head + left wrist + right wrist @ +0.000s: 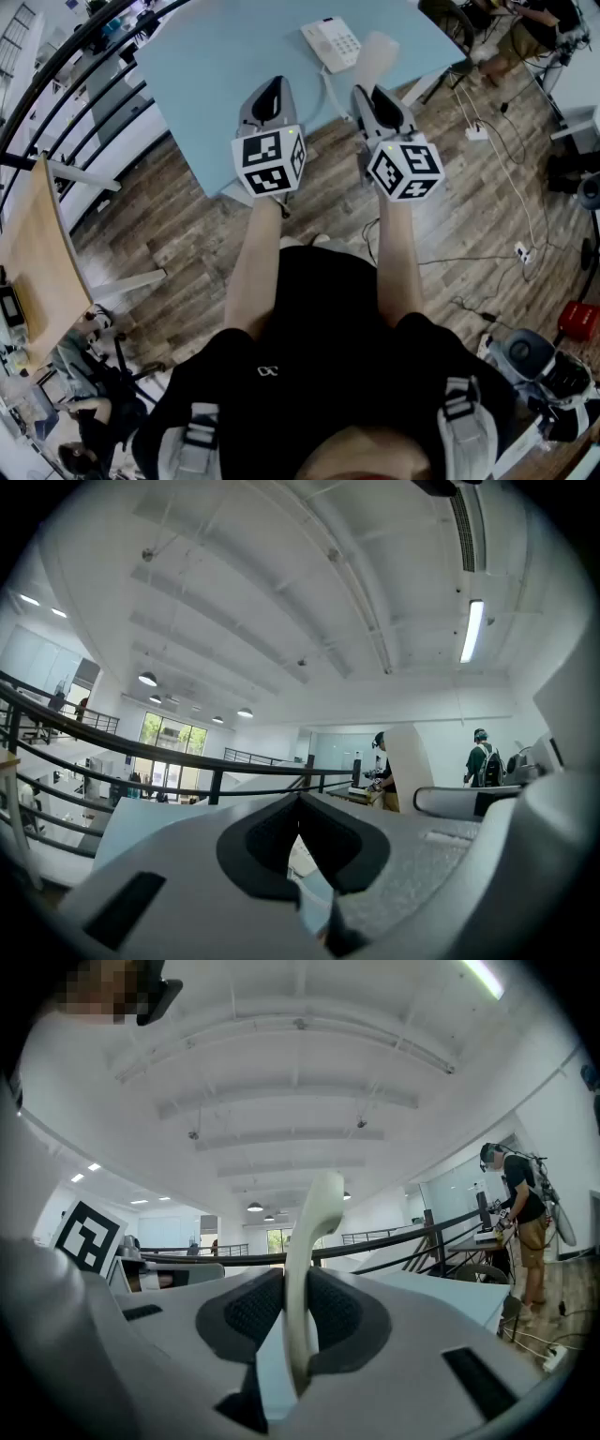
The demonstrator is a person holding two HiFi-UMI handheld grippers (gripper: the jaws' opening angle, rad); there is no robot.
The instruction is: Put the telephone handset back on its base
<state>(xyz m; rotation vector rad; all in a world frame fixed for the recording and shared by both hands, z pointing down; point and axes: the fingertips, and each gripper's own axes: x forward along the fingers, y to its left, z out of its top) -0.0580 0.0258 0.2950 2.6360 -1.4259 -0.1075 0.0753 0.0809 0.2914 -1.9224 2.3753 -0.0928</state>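
The right gripper (380, 101) is clamping the telephone handset (375, 54), its two dark pads pressing on either side of the cream-white shell. In the right gripper view the handset (312, 1227) is standing upright in the right gripper (298, 1309) and curving away above the jaws toward 12 o'clock. In the head view it is hanging above the near part of the light blue table (216, 66), pointing toward 12 o'clock and clear of the telephone base (331, 42). The base is lying flat on the table at about 11 o'clock from the handset, just beside it, keypad facing up and cradle bare. A pale cord (330, 94) is running from the base toward 6 o'clock, passing between the two grippers.

The left gripper (269, 98) is hovering at 9 o'clock from the right one, over the table's near edge. In the left gripper view its jaws (300, 803) are meeting at the tips and gripping nothing, with only a sliver of table showing lower down between the pads. Both marker cubes are sitting over the wooden floor (187, 216)
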